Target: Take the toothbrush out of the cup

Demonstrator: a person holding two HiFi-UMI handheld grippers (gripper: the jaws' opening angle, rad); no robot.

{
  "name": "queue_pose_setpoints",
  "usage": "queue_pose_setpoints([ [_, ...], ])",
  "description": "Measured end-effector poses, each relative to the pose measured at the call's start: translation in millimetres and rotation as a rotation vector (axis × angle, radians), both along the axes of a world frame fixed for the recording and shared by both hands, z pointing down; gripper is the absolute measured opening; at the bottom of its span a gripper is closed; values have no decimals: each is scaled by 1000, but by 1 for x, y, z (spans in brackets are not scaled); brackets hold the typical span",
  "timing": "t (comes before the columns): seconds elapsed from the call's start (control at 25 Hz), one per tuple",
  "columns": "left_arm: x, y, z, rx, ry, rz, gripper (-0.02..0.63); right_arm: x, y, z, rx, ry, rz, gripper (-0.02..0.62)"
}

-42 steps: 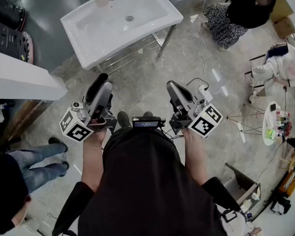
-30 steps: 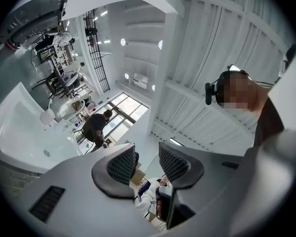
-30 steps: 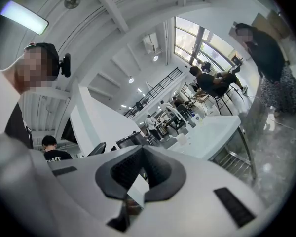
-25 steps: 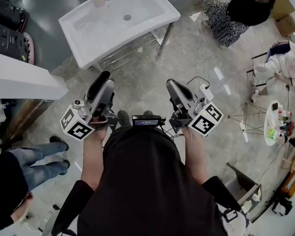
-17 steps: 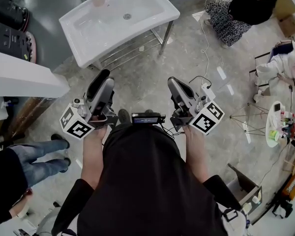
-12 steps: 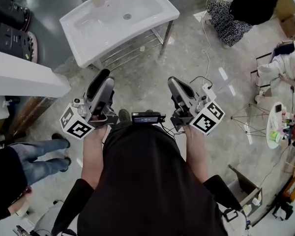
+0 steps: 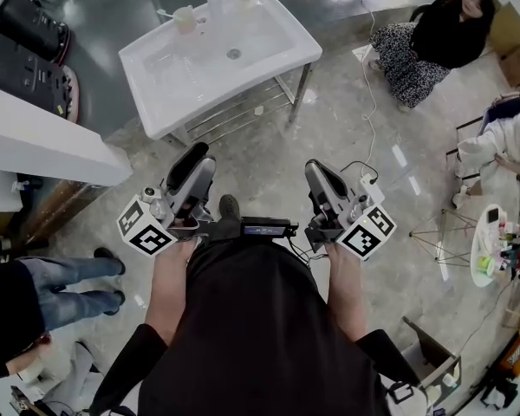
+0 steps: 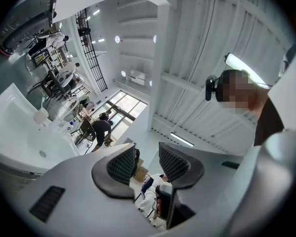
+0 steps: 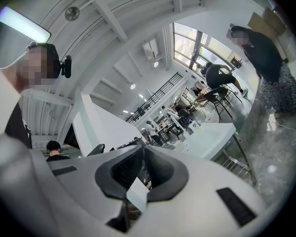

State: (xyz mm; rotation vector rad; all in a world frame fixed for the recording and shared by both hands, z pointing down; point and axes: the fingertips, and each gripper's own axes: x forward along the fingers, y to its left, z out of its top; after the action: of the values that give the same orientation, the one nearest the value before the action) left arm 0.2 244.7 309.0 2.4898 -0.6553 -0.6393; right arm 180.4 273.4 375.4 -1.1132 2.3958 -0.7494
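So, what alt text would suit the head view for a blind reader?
From above, a person holds two grippers, the left gripper open, the right gripper shut, short of a white sink with a toothbrush in a cup at its far edge.

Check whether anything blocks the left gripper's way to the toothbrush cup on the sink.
Nothing visible does. The cup with the toothbrush stands at the far rim of the sink. Between it and the open, empty left gripper lie only floor and the white basin. The bottles stand beside the cup, not in front.
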Motion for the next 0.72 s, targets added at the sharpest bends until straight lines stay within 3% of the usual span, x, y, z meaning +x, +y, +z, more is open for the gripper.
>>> queue_pose_setpoints([
  [0.36,6,-32,12,-17,40,38,158,4,-21,9,-29,49,34,8],
  [0.72,-14,-110,13,-26,108,24,158,-16,-94,3,-57,118,23,34],
])
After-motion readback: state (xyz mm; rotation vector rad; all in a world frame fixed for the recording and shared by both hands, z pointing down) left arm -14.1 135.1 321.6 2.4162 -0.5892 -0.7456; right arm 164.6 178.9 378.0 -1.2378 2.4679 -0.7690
